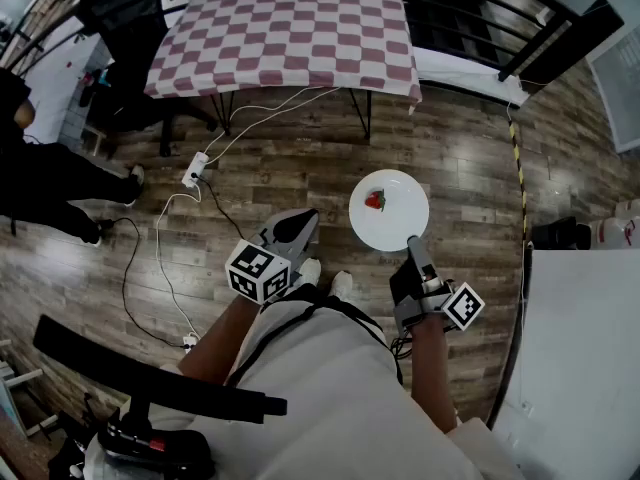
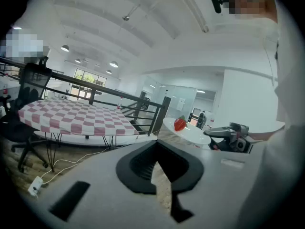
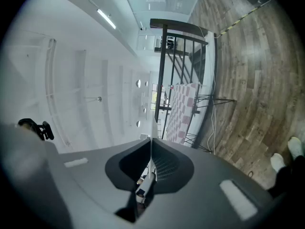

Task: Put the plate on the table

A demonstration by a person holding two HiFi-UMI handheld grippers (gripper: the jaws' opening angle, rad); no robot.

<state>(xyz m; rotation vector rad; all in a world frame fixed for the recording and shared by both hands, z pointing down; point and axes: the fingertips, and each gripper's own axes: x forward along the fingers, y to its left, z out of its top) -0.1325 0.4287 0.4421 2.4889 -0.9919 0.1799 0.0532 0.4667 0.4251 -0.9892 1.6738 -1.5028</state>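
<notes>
A white plate (image 1: pixel 389 210) with a strawberry (image 1: pixel 375 200) on it hangs level over the wooden floor. My right gripper (image 1: pixel 413 243) is shut on its near rim. In the right gripper view the plate (image 3: pixel 150 144) shows edge-on as a thin white line pinched between the jaws. The left gripper view catches the plate (image 2: pixel 190 130), the strawberry (image 2: pixel 179 124) and the right gripper (image 2: pixel 215 133) from the side. My left gripper (image 1: pixel 298 226) is shut and holds nothing, a little left of the plate. The table with the red-and-white checked cloth (image 1: pixel 290 28) stands ahead, apart from both grippers.
A white power strip (image 1: pixel 195 168) and cables trail on the floor before the table. A black office chair (image 1: pixel 125 28) and a seated person (image 1: pixel 40 178) are at the left. A black railing (image 1: pixel 520 28) runs behind the table. A white surface (image 1: pixel 585 348) lies at the right.
</notes>
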